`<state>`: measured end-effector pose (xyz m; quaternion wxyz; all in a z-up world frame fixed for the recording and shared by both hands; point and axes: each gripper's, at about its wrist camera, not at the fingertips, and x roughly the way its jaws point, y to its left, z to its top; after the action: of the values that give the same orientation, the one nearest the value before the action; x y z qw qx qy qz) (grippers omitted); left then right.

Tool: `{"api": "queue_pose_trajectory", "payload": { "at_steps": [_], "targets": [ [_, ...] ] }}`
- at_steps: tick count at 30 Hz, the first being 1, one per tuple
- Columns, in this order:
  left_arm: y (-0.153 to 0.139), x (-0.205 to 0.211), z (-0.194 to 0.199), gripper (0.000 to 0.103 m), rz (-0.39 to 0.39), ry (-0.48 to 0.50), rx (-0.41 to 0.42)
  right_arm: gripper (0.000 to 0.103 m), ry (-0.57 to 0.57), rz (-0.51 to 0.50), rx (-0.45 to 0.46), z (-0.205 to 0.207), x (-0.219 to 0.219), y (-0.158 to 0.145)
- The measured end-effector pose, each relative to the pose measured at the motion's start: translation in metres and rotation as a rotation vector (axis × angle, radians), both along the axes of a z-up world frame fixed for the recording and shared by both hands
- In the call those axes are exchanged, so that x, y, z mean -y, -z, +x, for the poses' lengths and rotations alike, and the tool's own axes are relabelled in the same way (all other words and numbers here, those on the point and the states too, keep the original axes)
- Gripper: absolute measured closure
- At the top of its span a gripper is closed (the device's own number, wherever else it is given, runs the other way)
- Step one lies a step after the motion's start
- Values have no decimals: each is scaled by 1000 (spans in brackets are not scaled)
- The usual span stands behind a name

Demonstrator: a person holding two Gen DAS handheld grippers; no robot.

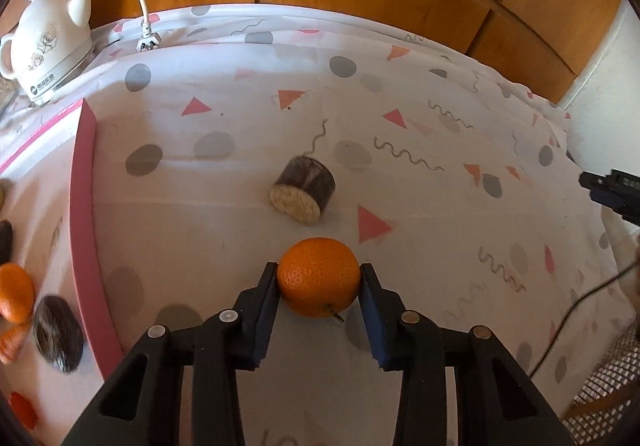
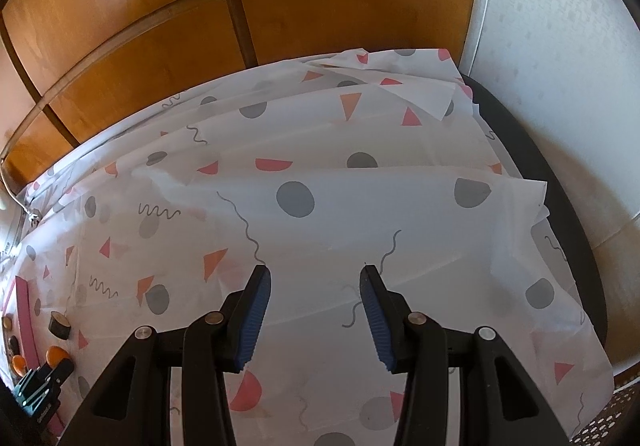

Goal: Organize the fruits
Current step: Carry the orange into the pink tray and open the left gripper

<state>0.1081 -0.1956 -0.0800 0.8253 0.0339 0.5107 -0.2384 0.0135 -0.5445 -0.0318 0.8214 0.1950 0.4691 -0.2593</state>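
Orange fruit [image 1: 319, 277] is sitting clamped between the left gripper [image 1: 319, 276] pads, low over the tablecloth [image 1: 440, 206]; the right gripper [image 2: 316, 278] is hovering level, jaws spread wide, holding nothing.

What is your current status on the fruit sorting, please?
Left gripper shut on orange. Right gripper open, nothing between its fingers. Pink tray left of orange, fruit already inside. Dark cut piece lying just ahead.

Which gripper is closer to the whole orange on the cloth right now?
Left. The left gripper has its fingers on either side of the orange, pads at its flanks. The right gripper is open over bare tablecloth, far to the orange's right.
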Motion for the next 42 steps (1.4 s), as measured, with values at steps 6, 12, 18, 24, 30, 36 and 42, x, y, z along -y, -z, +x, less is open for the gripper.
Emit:
{"api": "queue_pose_trajectory", "payload": {
  "at_steps": [6, 12, 18, 24, 30, 36, 42],
  "targets": [
    [2, -8, -19, 64, -7, -4, -19, 56, 10, -4, -17, -1, 2, 3],
    [-3, -17, -31, 64, -17, -15, -14, 56, 35, -10, -32, -4, 7, 6],
    [-12, -22, -40, 64, -26, -14, 6, 56, 45, -13, -41, -5, 8, 7],
    [-29, -28, -49, 64, -33, -14, 61, 56, 30, -12, -52, -3, 6, 10],
    [-43, -36, -56, 64, -49, -18, 101, 56, -55, 8, -21, 4, -8, 9],
    [-51, -45, -60, 64, -64, -29, 118, 56, -182, -4, -2, 14, -34, 8],
    [-57, -54, -63, 64, -72, -44, 135, 56, -357, -2, 55, 22, -68, 2]
  ]
}}
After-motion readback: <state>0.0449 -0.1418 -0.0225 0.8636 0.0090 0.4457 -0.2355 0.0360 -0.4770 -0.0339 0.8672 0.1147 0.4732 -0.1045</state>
